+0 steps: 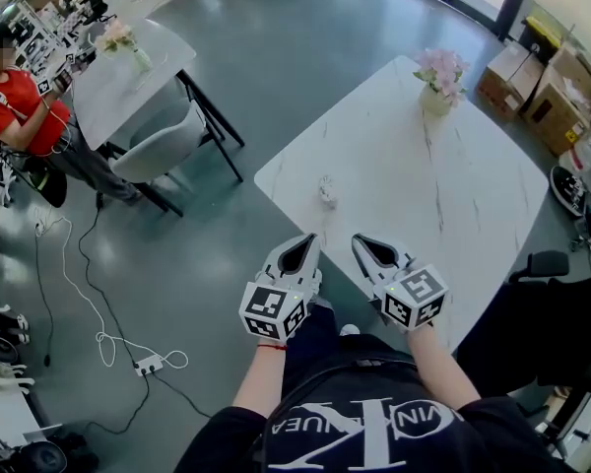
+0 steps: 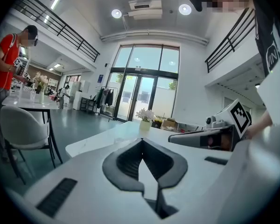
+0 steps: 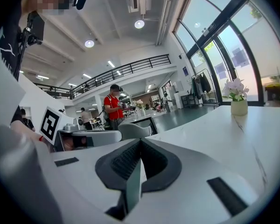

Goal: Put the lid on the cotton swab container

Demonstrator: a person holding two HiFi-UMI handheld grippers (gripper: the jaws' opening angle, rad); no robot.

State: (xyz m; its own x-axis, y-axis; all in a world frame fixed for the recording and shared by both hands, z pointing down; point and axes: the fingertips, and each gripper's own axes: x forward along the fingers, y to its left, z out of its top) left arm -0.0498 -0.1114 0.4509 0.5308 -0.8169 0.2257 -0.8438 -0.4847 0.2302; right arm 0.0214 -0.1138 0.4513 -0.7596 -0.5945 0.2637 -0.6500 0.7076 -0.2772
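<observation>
A small pale cotton swab container (image 1: 327, 191) stands near the left edge of the white marble table (image 1: 463, 205); it is too small to tell its lid apart. Both grippers hover side by side at the table's near corner, a short way short of the container. The left gripper (image 1: 307, 237) is shut with nothing in it, jaws meeting at a point (image 2: 141, 142). The right gripper (image 1: 359, 237) is likewise shut and empty (image 3: 140, 142). Each gripper view shows the other gripper alongside, and neither shows the container clearly.
A vase of pink flowers (image 1: 438, 79) stands at the table's far end. Cardboard boxes (image 1: 542, 87) sit beyond it. A second table (image 1: 128, 67) with a white chair (image 1: 163, 146) is at left, by a person in red (image 1: 20, 106). A power strip (image 1: 148, 365) and cable lie on the floor.
</observation>
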